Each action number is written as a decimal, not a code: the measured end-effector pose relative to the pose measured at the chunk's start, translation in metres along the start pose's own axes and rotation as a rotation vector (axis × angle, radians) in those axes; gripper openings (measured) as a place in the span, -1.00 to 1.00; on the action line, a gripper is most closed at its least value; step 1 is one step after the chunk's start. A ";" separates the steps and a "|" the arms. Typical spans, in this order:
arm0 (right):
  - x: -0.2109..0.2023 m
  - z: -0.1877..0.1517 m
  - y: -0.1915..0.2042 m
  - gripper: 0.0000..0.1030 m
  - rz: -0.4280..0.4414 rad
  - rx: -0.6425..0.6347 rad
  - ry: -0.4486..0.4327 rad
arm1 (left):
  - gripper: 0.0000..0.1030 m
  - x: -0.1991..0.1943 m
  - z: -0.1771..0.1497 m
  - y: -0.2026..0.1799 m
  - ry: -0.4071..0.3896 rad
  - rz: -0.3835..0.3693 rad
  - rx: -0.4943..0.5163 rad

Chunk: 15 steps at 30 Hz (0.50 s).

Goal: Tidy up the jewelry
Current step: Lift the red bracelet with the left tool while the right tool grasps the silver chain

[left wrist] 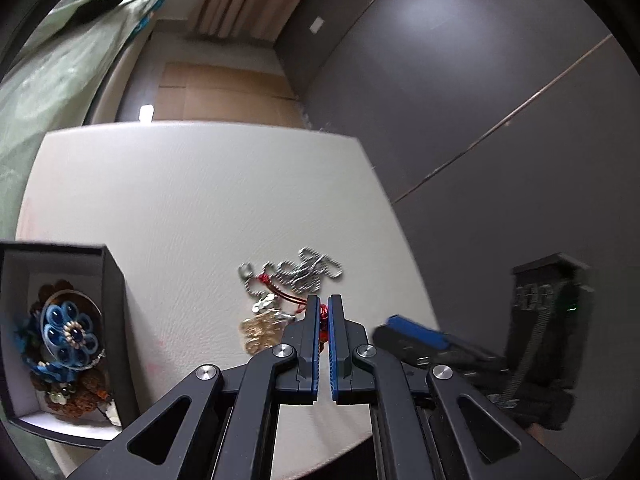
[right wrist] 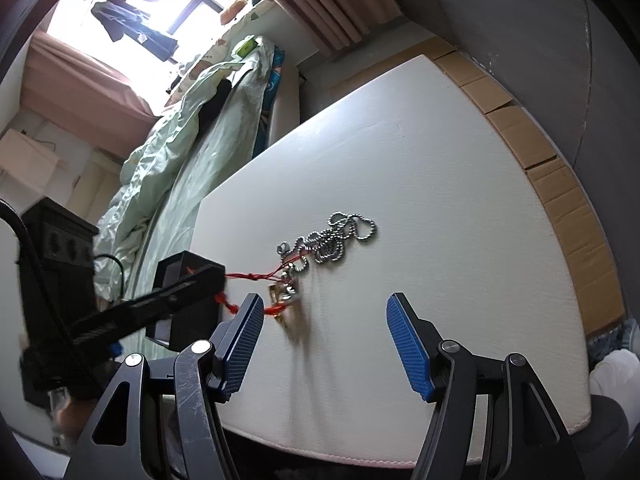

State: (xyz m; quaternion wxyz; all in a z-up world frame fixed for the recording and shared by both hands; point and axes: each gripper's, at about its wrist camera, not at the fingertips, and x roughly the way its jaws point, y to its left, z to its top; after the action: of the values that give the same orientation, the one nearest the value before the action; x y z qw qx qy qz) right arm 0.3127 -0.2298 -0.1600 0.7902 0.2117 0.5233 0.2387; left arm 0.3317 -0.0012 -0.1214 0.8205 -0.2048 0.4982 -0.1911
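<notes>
Bedding (right wrist: pixel 168 168), pale green and rumpled, is filling the left side of both views, with its far end running out of the frame. White table (left wrist: pixel 192 200) is carrying all the jewelry; its near edge is being cut off by the gripper frames in both views, and brown cardboard (right wrist: pixel 560 184) is lying along its far side.

Black box (left wrist: pixel 114 304) is sitting open at the table's left edge, holding a blue flower ornament (left wrist: pixel 70 334) on top of brown beaded pieces that are too tangled to tell apart; the box's left wall is being clipped by the frame. In the right wrist view the box is mostly hiding behind the left gripper's body.

Left gripper (left wrist: pixel 324 316) is clamping narrowly on a red cord (right wrist: pixel 256 276), with only a red bead showing between its blue pads (left wrist: pixel 335 344). The cord is stretching taut from the gripper to a gold and silver charm cluster (right wrist: pixel 286 290), which is looking blurred, so I cannot tell whether it is touching the table. Right gripper (right wrist: pixel 324 332) is hanging wide apart just beside the charms, holding nothing; in the left wrist view it is blurred at the right.

Silver ball chain (right wrist: pixel 340 236) is lying in a loose heap near the table's middle, just past the charms, and whether it is joined to the cord is hard to make out.
</notes>
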 end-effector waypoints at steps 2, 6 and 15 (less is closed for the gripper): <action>0.003 0.000 0.002 0.25 -0.003 -0.007 0.009 | -0.94 -0.008 0.012 -0.006 -0.015 -0.024 0.004; 0.010 -0.002 0.007 0.25 -0.015 -0.017 0.026 | -0.94 -0.027 0.020 -0.013 -0.056 -0.044 0.020; 0.027 -0.003 0.026 0.25 -0.007 -0.060 0.072 | -0.94 -0.071 0.028 -0.006 -0.136 -0.045 0.008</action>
State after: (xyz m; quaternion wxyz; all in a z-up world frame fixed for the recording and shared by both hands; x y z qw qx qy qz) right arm 0.3154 -0.1922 -0.1653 0.7775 0.1774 0.5449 0.2589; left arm 0.3255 0.0344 -0.0543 0.8490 -0.2250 0.4356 -0.1971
